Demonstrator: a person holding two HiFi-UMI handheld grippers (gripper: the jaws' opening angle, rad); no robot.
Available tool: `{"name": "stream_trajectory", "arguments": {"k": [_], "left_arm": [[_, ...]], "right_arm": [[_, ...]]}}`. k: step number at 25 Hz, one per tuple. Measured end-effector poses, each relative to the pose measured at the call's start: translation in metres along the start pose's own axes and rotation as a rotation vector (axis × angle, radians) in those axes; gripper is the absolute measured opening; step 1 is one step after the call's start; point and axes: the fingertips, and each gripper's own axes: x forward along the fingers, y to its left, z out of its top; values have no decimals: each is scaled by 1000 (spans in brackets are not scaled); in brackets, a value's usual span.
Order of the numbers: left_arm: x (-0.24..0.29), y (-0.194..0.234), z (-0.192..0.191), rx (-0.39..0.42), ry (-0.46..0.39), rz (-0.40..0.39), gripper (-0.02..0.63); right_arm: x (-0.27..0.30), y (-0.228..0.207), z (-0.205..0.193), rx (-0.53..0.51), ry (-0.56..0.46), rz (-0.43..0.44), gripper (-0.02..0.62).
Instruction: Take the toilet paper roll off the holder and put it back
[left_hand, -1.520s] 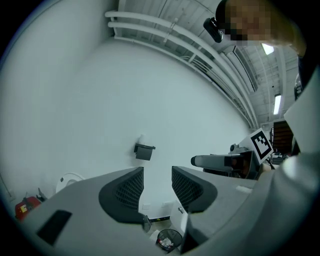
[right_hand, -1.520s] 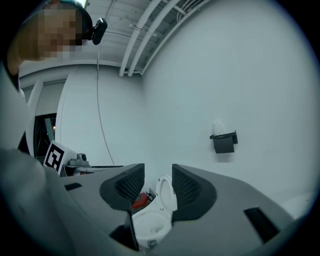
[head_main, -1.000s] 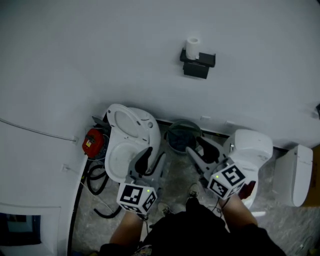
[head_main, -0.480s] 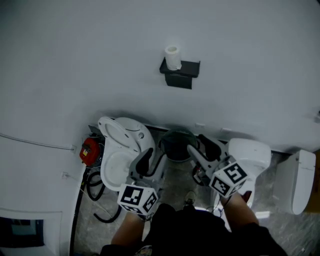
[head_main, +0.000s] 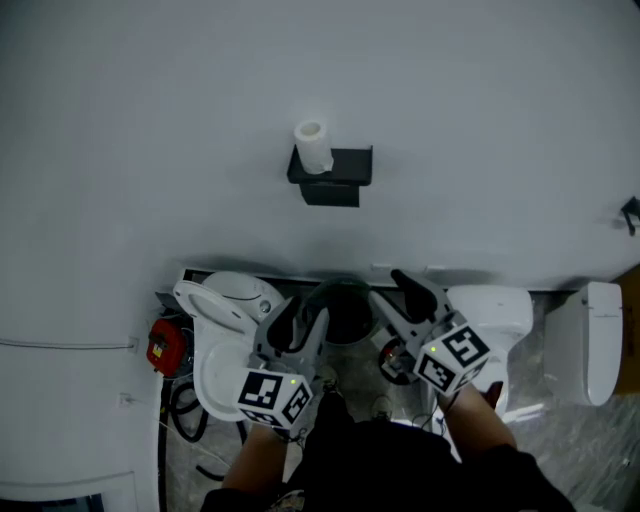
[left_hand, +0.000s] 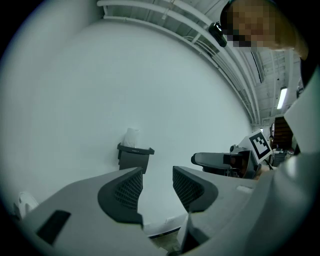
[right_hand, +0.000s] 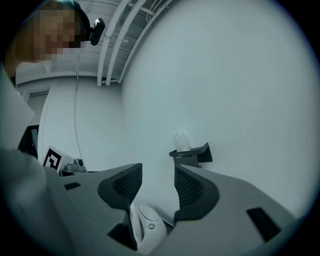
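Both grippers are up and level, and neither is carrying anything. The left gripper (head_main: 303, 318) has its jaws apart with only bare wall (head_main: 480, 120) showing through the gap. The right gripper (head_main: 398, 295) has just been opening its jaws, and nothing sits between them either; the white toilet (right_hand: 145, 225) seen low in its own view lies far beyond them on the floor.

The toilet paper roll (head_main: 311, 146) is on the black holder (head_main: 335, 175), fixed to the wall well ahead of both grippers. It stands upright at the holder's left end, long axis vertical, with its open core facing up towards the head camera.

Here's the line-up that matters. In the head view the roll sits almost straight ahead of the left gripper, while the right gripper is off to the side, more in front of the holder's right end. In the left gripper view the roll (left_hand: 131, 137) shows just left of the jaw gap; in the right gripper view it (right_hand: 181, 141) shows just right of the gap and higher. So the left looks the better placed, I'd say, though both are well short. The lift-off hasn't started; whichever goes in should close on the roll's round sides and take it straight up.
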Motion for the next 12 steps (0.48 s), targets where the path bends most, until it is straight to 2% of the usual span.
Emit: {"name": "stream_trajectory", "arguments": {"k": [12], "left_arm": [[67,94,48,29,-40,-181,184]], "right_arm": [[93,-15,30,-48,-53,-173,210]]}}
